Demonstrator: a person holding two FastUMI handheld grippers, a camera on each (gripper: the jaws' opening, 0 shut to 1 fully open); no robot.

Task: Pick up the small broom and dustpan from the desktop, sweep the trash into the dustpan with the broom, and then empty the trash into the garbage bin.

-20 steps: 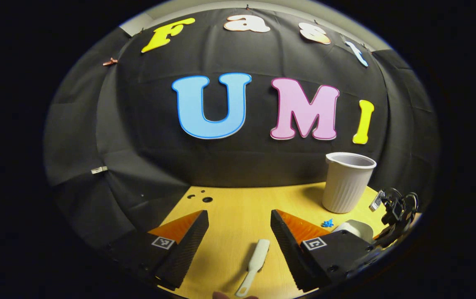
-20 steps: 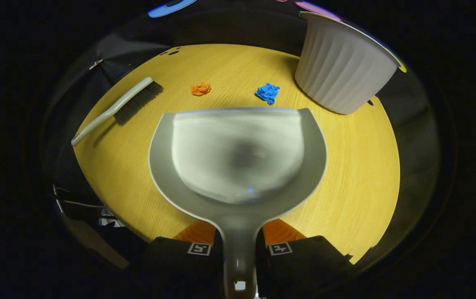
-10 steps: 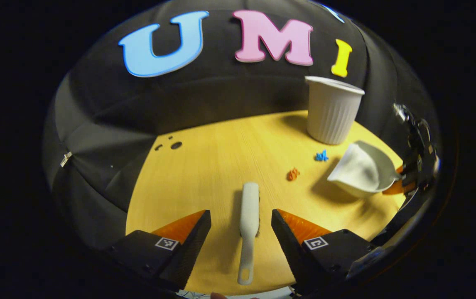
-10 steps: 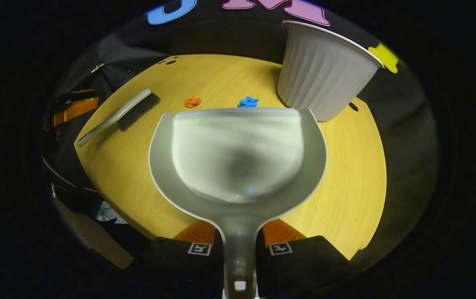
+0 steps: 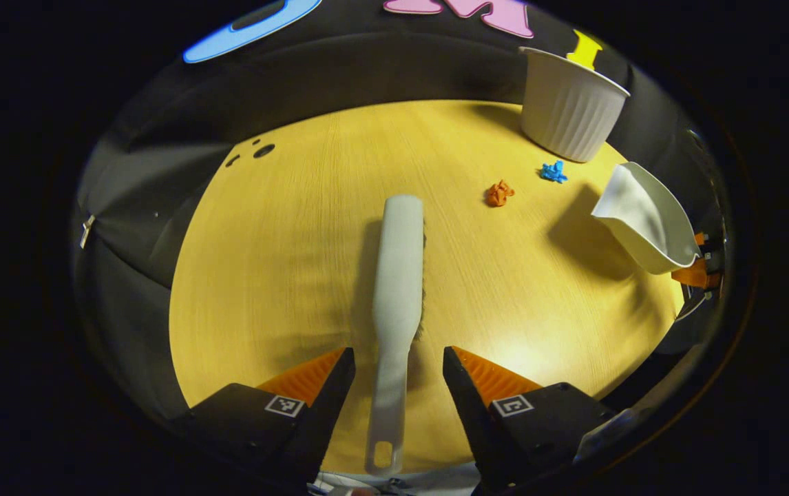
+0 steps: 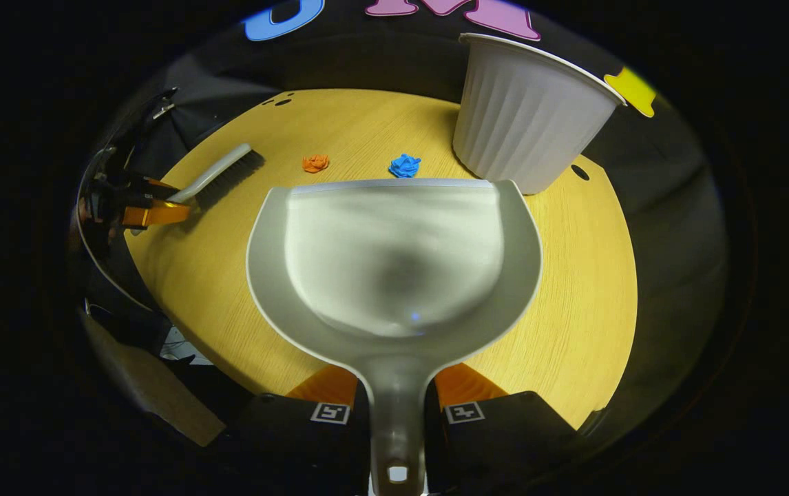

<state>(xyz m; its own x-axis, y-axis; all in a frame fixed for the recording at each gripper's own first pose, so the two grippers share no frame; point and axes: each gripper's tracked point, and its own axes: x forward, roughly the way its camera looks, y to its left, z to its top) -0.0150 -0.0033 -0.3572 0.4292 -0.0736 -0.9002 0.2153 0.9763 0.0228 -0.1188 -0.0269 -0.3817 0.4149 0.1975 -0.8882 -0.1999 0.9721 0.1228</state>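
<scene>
On the yellow wooden surface (image 5: 284, 275) the small broom (image 5: 398, 275) lies flat, head pointing away from me and handle toward me. My left tongs (image 5: 393, 386) reach low over the near edge with their fingers spread, one on each side of the handle and neither touching it, so they are released. The handle's end with its hanging hole lies at the very bottom of the left gripper view, and the bristles are mostly hidden beneath the broom's back.

My right tongs (image 6: 396, 406) are clenched on the dustpan (image 6: 394, 255) by its handle, both fingers pressing its sides; the pan is held out ahead of them above the surface, its front lip toward the trash. Beyond that lip lie a crumpled orange scrap (image 6: 315, 163) and a blue scrap (image 6: 405, 166), near each other, the blue one closer to the ribbed white garbage bin (image 6: 525, 117) standing upright at the far side. The pan hides the surface beneath it. In the right gripper view my left tongs appear at the far left, partly in shadow and hard to make out.
</scene>
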